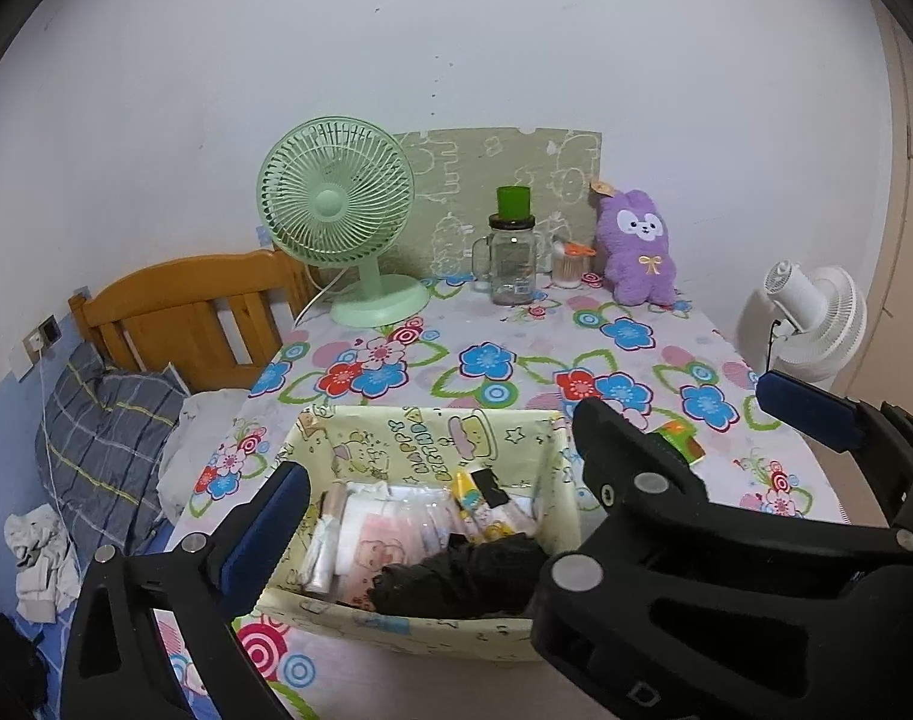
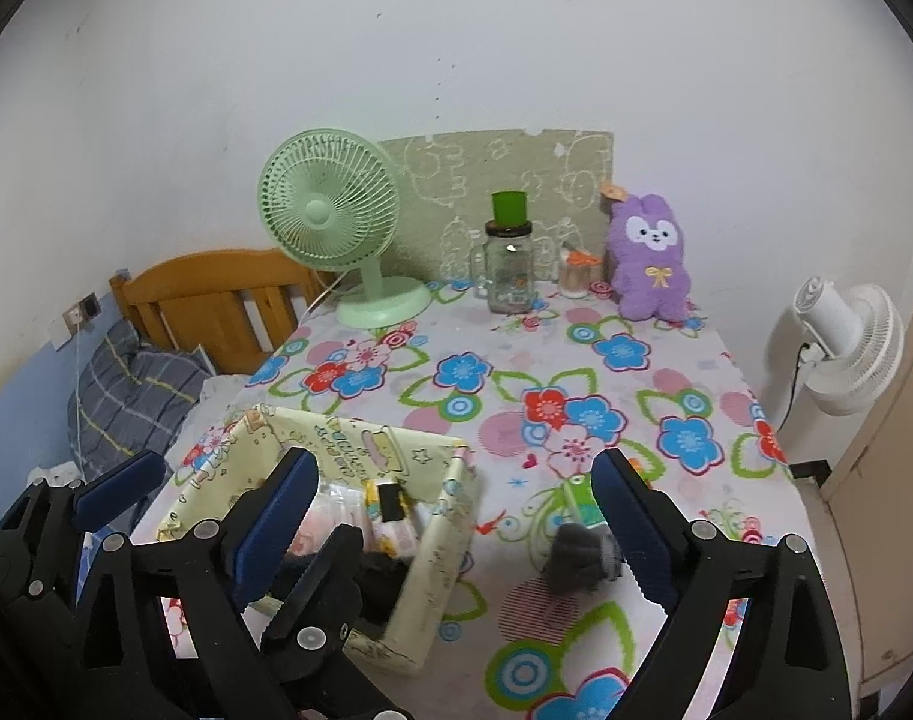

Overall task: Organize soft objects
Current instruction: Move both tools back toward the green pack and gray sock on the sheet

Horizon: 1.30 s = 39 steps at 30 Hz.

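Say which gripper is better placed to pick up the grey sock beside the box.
Right. The right gripper is open, with the grey sock by its right finger; the left gripper hangs over the box.

Only readable text: "HAPPY BIRTHDAY" printed on the inner far wall of the pale yellow cartoon-print storage box (image 1: 432,438), near edge of the table. Letters appear upside down in the left wrist view; same print shows on the box (image 2: 360,450) in the right wrist view, too warped to read fully there. Glass jar (image 1: 512,267) at the far side has a small label, illegible. Tag on the purple plush (image 1: 636,246) ear, no readable print. Packets inside the box: print too small to read.
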Each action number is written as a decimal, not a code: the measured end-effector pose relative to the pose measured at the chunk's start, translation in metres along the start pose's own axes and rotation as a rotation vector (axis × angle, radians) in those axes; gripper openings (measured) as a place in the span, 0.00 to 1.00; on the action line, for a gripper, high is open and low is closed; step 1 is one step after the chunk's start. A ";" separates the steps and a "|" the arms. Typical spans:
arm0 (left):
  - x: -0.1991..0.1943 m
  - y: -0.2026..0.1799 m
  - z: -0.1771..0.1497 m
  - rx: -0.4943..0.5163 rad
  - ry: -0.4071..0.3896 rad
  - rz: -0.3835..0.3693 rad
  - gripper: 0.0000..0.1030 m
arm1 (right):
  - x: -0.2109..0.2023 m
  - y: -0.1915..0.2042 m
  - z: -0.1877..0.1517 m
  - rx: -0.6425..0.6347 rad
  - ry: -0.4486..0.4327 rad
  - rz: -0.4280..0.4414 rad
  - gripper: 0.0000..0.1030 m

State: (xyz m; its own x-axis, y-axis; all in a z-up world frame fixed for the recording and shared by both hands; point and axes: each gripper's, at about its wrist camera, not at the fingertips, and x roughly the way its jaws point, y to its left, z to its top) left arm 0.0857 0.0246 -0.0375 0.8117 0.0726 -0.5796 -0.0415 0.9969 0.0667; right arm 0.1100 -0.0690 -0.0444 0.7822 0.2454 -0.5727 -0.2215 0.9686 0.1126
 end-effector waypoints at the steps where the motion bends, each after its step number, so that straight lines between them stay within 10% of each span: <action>1: 0.000 -0.002 0.000 -0.001 0.001 -0.003 1.00 | -0.002 -0.003 -0.001 0.004 -0.001 -0.002 0.92; 39: 0.007 -0.085 -0.018 0.006 0.047 -0.109 1.00 | -0.028 -0.086 -0.031 0.056 -0.011 -0.034 0.92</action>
State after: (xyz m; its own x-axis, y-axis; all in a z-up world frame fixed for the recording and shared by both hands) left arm 0.0843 -0.0594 -0.0619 0.7831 -0.0344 -0.6209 0.0487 0.9988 0.0061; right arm 0.0890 -0.1605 -0.0632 0.7952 0.2123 -0.5679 -0.1619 0.9770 0.1386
